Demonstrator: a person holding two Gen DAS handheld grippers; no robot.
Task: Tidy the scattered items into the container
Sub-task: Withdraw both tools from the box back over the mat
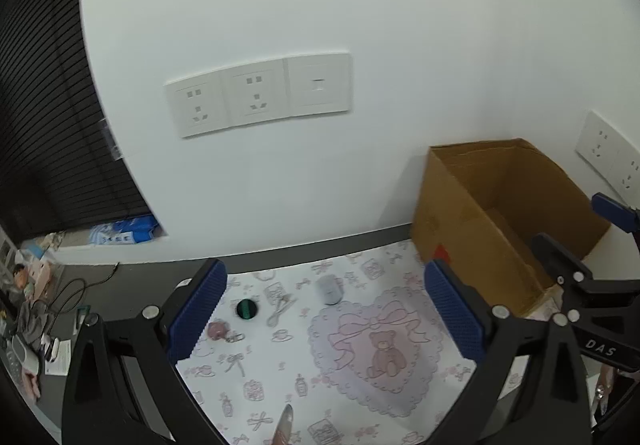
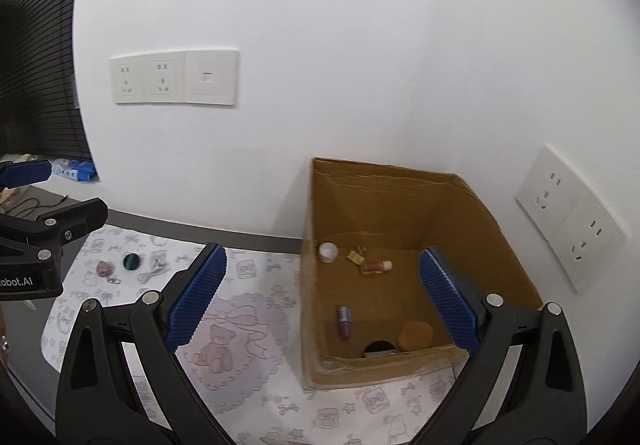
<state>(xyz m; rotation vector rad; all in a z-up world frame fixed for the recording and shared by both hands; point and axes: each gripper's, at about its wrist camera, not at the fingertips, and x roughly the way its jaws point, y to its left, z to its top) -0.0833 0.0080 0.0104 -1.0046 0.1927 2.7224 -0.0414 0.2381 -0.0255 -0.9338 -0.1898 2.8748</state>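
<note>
My left gripper [image 1: 326, 311] hangs open above a patterned mat [image 1: 256, 365], nothing between its blue pads. Beyond it on the mat lie a pale round jar [image 1: 330, 289], a green-topped disc [image 1: 246, 309], a pink keychain [image 1: 219, 329] and a white spoon-like item [image 1: 280, 309]. The cardboard box [image 1: 460, 213] stands at the right. My right gripper [image 2: 322, 299] is open and empty at the box [image 2: 400, 205]. In the box lie a white-capped bottle [image 2: 328, 252], a small pink bottle [image 2: 376, 265], a lip-gloss tube [image 2: 344, 321] and an orange sponge [image 2: 416, 335].
A white wall with sockets [image 1: 260, 95] stands close behind the mat and box. A dark desk strip with cables and clutter [image 1: 36, 325] runs along the left. A person's fingertip [image 1: 285, 423] shows at the mat's near edge.
</note>
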